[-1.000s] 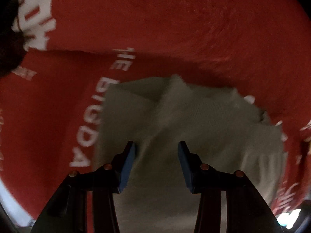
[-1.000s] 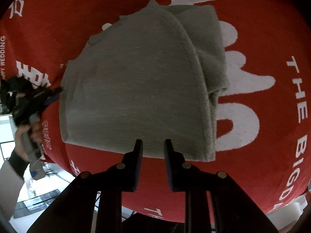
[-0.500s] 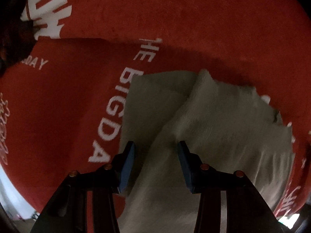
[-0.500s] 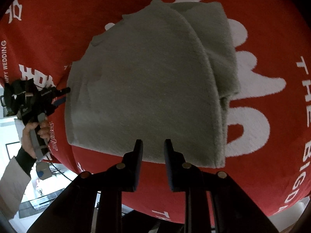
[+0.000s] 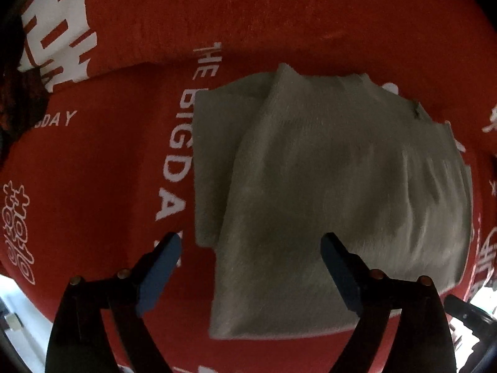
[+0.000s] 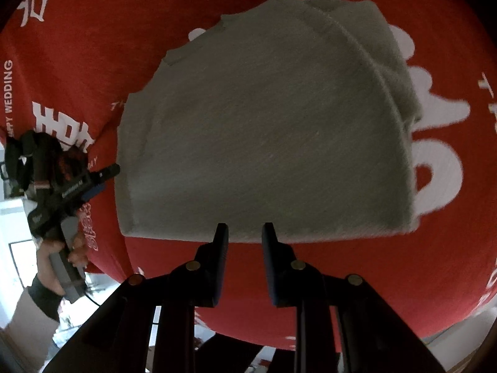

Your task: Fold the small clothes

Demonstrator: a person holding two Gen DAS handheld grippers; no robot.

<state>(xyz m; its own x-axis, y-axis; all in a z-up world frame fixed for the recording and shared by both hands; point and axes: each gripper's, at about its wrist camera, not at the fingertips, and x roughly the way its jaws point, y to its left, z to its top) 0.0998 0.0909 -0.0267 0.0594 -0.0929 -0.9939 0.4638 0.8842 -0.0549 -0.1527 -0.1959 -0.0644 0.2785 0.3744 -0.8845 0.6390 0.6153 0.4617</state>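
Note:
A grey folded garment (image 5: 326,186) lies flat on the red cloth (image 5: 108,171) with white lettering. My left gripper (image 5: 251,242) hangs straight above the garment's left part. Its jaws are opening wide, and its blue pads (image 5: 158,273) stand clear of the fabric with nothing pinched. In the right wrist view the garment (image 6: 264,130) fills the middle. My right gripper (image 6: 245,228) hovers at its near edge, with a narrow gap and nothing between its fingers. The left gripper (image 6: 102,174) shows there at the garment's left edge, held by a hand (image 6: 62,248).
The red cloth (image 6: 435,248) covers the whole work surface and drops off at its near edge. A pale floor and furniture show beyond the bottom left corner. A dark shape (image 5: 18,93) sits at the left rim of the left wrist view.
The left jaws spread from a narrow gap to wide, and that gripper rose and shifted so more of the garment shows. The right gripper drew back a little, with its gap unchanged.

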